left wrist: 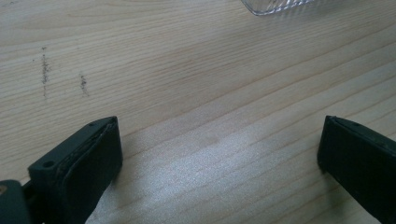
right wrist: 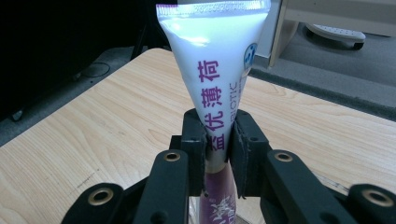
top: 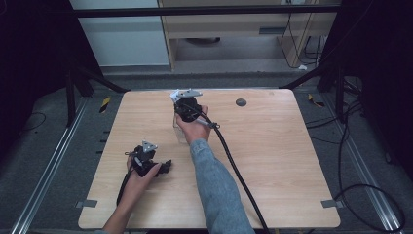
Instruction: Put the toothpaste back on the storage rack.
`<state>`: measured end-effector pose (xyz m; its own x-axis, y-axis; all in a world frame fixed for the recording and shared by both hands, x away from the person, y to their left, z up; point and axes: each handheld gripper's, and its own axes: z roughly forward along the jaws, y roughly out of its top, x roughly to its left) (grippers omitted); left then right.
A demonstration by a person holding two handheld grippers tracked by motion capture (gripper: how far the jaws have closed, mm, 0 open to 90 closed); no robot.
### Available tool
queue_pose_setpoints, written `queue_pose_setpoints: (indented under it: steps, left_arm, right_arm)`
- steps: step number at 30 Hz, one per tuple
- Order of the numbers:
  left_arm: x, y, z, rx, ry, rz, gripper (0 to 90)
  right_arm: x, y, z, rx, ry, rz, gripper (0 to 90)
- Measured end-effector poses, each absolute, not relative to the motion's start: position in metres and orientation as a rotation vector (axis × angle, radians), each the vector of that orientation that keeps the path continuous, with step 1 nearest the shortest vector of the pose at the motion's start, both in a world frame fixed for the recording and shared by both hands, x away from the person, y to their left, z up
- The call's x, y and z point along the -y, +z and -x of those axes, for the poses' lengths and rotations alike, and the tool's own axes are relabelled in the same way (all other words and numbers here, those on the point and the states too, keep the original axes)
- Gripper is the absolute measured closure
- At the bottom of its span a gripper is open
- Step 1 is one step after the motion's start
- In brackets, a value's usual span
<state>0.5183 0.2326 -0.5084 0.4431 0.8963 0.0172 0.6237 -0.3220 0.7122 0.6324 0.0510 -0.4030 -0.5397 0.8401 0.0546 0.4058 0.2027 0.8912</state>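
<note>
A white and purple tube [right wrist: 212,79] with printed characters stands upright, crimped end on top, and my right gripper [right wrist: 219,128] is shut on its lower half. In the high view the right gripper [top: 188,108] is held over a clear container [top: 179,132] near the middle of the table's far half; the tube's bottom end is hidden there. My left gripper [top: 163,166] rests low at the front left, its jaws wide open on bare wood [left wrist: 219,140]. A corner of the clear container [left wrist: 275,5] shows ahead of it.
The light wooden table [top: 272,165] has a small dark round disc [top: 240,102] at its back right. A thick black cable [top: 238,175] trails from the right gripper across the table toward the front edge. Dark frame bars and floor cables surround the table.
</note>
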Motion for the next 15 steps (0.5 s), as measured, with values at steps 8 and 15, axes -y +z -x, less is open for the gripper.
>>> queue_pose_setpoints:
  steps: [8, 15]
  left_arm:
    - [-0.2326, -0.5085, -0.5184, -1.269, 0.552, -2.059, 0.0]
    - [-0.2325, -0.5085, -0.5185, -1.268, 0.552, -2.060, 0.0]
  right_arm:
    - [-0.0507, -0.4026, -0.6330, -2.041, 1.294, -1.166, 76.4]
    - [-0.0483, -0.4029, -0.6343, -2.038, 1.298, -1.163, 76.3]
